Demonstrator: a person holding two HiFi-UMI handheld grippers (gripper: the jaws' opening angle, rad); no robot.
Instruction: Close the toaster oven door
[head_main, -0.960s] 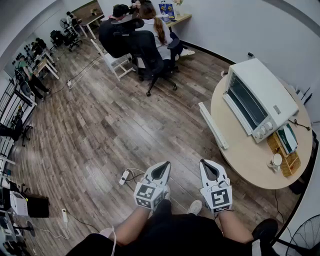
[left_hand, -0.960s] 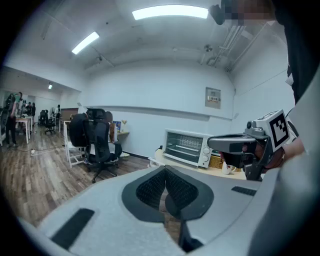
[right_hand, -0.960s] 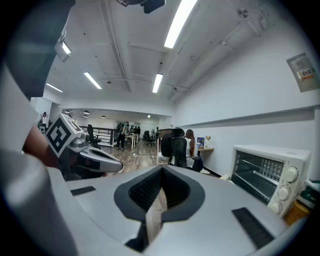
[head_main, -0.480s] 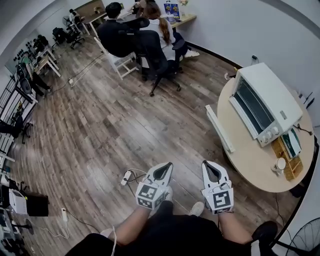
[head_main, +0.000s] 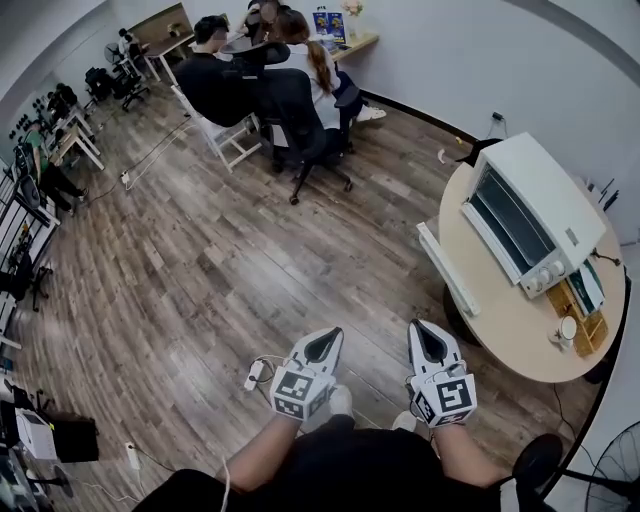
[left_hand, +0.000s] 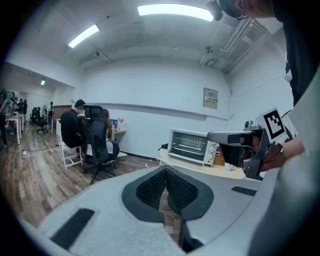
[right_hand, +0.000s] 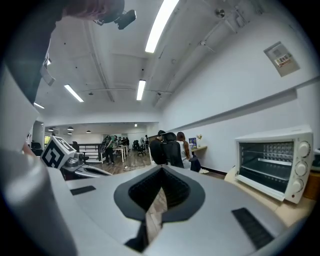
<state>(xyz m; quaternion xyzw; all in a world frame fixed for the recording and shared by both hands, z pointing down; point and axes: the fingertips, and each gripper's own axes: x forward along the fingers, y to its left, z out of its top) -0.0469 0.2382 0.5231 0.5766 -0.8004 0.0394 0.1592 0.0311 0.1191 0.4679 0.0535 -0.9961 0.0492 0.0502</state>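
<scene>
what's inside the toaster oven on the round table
Inside the toaster oven a wire rack shows, with nothing seen on it. The side behind the knob panel and the floor under the rack are covered.

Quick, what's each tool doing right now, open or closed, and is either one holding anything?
Left tool: closed, holding nothing.
Right tool: closed, holding nothing.

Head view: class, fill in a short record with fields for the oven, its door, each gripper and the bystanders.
Toaster oven: white, on the round table, at the right
Oven door: seems swung down, open
Left gripper: shut, empty, above the wooden floor
Right gripper: shut, empty, apart from the table
People: seated at a far desk
</scene>
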